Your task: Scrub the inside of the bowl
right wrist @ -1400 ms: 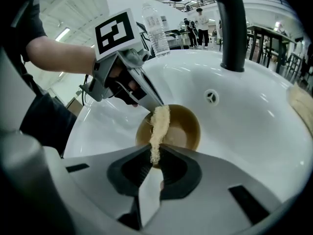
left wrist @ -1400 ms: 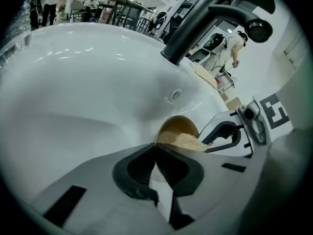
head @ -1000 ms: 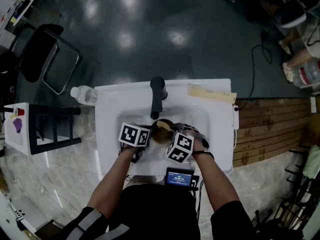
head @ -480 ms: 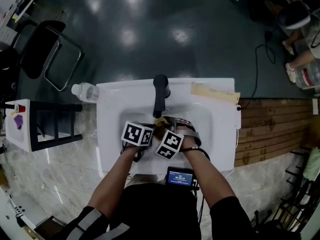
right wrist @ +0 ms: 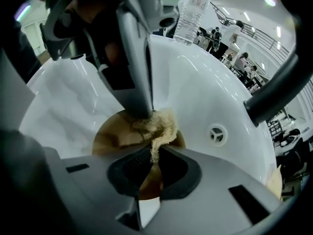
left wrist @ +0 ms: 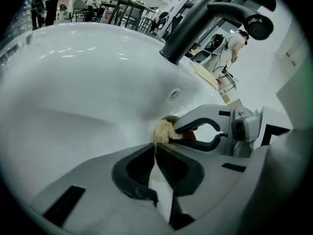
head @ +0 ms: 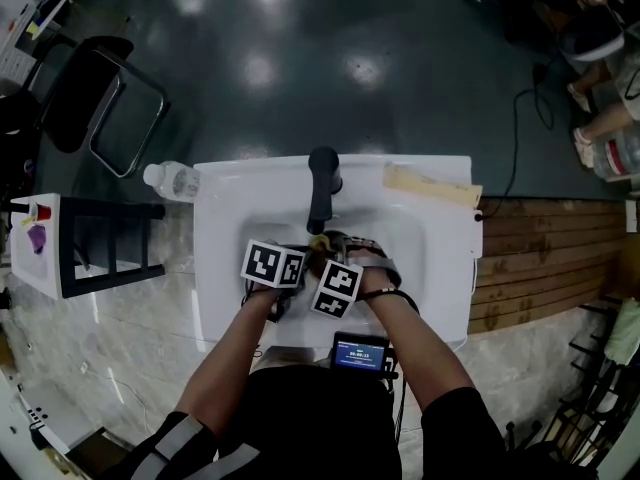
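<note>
A brown bowl (right wrist: pixel 110 137) lies in the white sink basin (right wrist: pixel 205 97), below the faucet. My left gripper (left wrist: pixel 155 148) is shut on the bowl's rim; in the right gripper view its grey fingers (right wrist: pixel 134 77) come down onto the rim from above. Shut on a tan scrub pad (right wrist: pixel 159 126), my right gripper (right wrist: pixel 154 155) holds it inside the bowl, against the rim by the left jaws. The pad (left wrist: pixel 164 131) also shows in the left gripper view, just past the left jaws. In the head view both grippers (head: pixel 300 260) (head: pixel 322 258) meet over the bowl and hide most of it.
A black faucet (head: pixel 320 193) arches over the basin, whose drain (right wrist: pixel 216 132) is beside the bowl. A clear water bottle (head: pixel 170 180) stands at the sink's back left corner and a tan sheet (head: pixel 430 185) lies at the back right. A black rack (head: pixel 100 248) stands left of the sink (head: pixel 220 298).
My right gripper has moved left and closer to the left gripper, over the bowl, which it now covers in the head view. The left gripper has stayed put.
</note>
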`<state>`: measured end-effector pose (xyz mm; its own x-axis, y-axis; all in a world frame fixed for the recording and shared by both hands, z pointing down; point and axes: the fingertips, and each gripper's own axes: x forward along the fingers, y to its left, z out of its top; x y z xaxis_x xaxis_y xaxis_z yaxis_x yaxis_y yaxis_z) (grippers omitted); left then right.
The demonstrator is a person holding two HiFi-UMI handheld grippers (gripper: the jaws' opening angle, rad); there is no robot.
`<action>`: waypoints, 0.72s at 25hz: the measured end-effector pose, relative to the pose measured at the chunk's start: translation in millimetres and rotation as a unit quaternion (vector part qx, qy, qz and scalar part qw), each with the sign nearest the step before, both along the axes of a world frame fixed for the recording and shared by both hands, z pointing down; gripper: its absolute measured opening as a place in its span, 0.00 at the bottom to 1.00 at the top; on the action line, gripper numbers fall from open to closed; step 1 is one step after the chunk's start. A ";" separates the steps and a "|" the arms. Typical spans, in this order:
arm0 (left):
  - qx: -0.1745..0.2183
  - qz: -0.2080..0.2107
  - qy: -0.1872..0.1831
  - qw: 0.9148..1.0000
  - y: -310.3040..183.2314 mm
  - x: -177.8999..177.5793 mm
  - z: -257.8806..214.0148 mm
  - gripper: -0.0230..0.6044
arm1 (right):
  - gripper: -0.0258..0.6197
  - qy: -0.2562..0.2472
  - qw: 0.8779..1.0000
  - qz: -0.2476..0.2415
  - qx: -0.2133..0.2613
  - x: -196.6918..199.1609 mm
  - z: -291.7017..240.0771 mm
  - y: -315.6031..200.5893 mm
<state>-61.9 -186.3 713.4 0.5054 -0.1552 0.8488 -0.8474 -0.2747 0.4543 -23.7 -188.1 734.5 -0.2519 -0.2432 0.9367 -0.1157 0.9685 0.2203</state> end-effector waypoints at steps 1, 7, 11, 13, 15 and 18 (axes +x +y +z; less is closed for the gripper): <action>0.001 -0.003 0.001 1.000 -1.2 -0.5 -0.2 0.06 | 0.10 -0.001 1.000 -0.013 -0.001 -0.3 0.0 2.9; 0.004 -0.007 -0.005 1.000 -4.5 -1.0 -0.7 0.06 | 0.10 -0.012 0.997 -0.074 -0.013 0.0 -3.2 21.3; 0.009 -0.013 -0.008 1.000 -8.1 -1.3 0.1 0.06 | 0.10 -0.031 0.994 -0.098 -0.047 -1.3 -5.6 37.2; 0.013 -0.015 -0.012 1.000 -9.9 -1.2 0.5 0.05 | 0.10 -0.046 0.991 -0.107 -0.068 -1.8 -7.9 46.1; 0.016 -0.014 -0.016 1.000 -10.7 -1.3 1.2 0.05 | 0.10 -0.059 0.988 -0.110 -0.085 -1.9 -10.8 53.0; 0.018 -0.008 -0.019 1.000 -10.6 -1.6 2.2 0.05 | 0.10 -0.071 0.986 -0.107 -0.104 0.6 -15.2 57.3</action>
<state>-63.4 -196.9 715.5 0.4697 -0.1946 0.8611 -0.8687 -0.2760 0.4114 -23.1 -130.8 719.3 -0.4083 0.0230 0.9126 0.0814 0.9966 0.0113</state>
